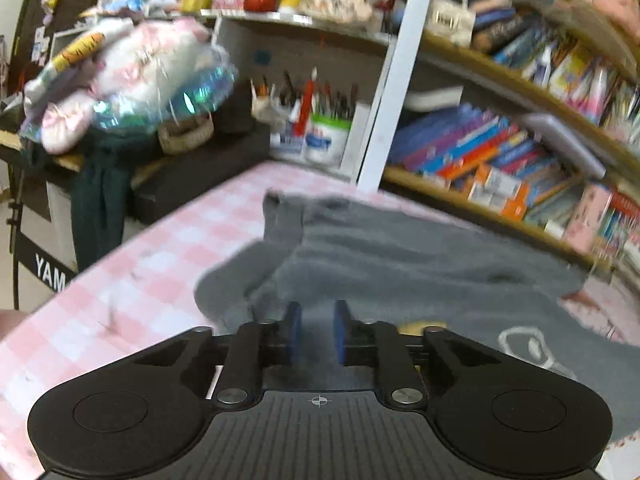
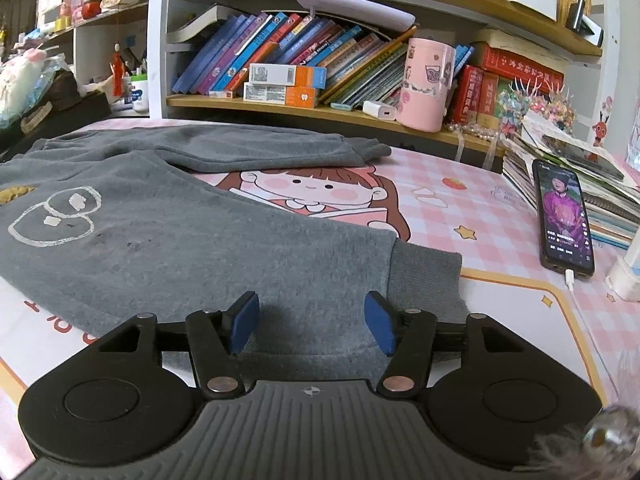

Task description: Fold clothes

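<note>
I see the grey sweatpants [image 2: 168, 236] spread flat on the pink checked desk mat [image 2: 500, 216], below the bookshelf [image 2: 320, 108]. My right gripper [image 2: 312, 322] is spread wide above the near leg by its ribbed cuff [image 2: 424, 280]. My left gripper [image 1: 317, 330] shows a narrow gap, nothing pinched; that view is blurred.

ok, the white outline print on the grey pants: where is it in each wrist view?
Left wrist: white outline print at lower right, right of the left gripper.
Right wrist: print at far left, above and left of the right gripper.
Shared landmark: the grey pants on the pink checked table cover.
</note>
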The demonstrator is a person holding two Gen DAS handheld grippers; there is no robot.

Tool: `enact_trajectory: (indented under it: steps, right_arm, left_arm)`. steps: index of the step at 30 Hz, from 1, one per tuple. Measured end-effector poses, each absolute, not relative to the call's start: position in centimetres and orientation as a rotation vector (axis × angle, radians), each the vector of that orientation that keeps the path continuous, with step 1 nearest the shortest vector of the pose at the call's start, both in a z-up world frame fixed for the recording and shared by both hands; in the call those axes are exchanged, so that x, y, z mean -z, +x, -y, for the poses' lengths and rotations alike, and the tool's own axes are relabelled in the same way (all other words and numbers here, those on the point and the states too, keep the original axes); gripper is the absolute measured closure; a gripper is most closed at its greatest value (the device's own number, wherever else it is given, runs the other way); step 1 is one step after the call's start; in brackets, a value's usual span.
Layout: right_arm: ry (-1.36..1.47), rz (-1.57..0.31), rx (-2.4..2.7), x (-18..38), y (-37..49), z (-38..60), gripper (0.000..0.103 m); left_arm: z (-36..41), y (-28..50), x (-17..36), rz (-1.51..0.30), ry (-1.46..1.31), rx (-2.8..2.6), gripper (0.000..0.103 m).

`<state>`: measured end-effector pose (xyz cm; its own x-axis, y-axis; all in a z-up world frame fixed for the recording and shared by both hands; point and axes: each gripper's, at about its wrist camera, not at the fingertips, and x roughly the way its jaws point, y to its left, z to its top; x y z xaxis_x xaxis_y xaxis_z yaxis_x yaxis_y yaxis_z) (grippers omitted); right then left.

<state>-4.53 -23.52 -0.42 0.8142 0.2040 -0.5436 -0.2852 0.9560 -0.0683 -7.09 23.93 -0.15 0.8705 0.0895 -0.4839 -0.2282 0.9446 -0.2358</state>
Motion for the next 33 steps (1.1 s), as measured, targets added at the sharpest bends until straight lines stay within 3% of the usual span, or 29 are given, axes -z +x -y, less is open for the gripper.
enact_trajectory:
  steps: [7, 14, 16, 18, 21, 30, 33]
  right_arm:
    - [-0.136, -0.542, -0.287, -0.1, -4.9, 23.3, 0.035]
    - [-0.138, -0.550, -0.291, 0.1, -4.8, 23.1, 0.030]
    - [-0.135, -0.548, -0.295, 0.0, -4.8, 23.1, 0.027]
    - [-0.128, -0.545, -0.301, -0.1, -4.9, 23.0, 0.025]
    - [-0.123, -0.539, -0.314, -0.3, -5.1, 22.9, 0.024]
    - [-0.135, -0.551, -0.326, 0.0, -5.2, 22.5, 0.019]
    - [-0.140, -0.552, -0.330, 0.0, -5.2, 22.3, 0.017]
  left_arm:
    - [-25.3, -6.1, 1.4, -0.548, -0.319, -0.243, 0.101]
    - [-23.3, -6.4, 1.0, -0.563, -0.180, -0.273, 0.096]
    - [-22.8, -6.9, 0.8, -0.550, -0.179, -0.253, 0.086]
    - [-22.4, -7.3, 0.5, -0.537, -0.179, -0.236, 0.069]
    - [-21.6, -7.8, 0.1, -0.517, -0.163, -0.220, 0.050]
    - [-19.4, -8.2, -0.7, -0.488, -0.104, -0.177, 0.012]
    - [-18.5, -8.1, -0.8, -0.491, -0.074, -0.161, 0.007]
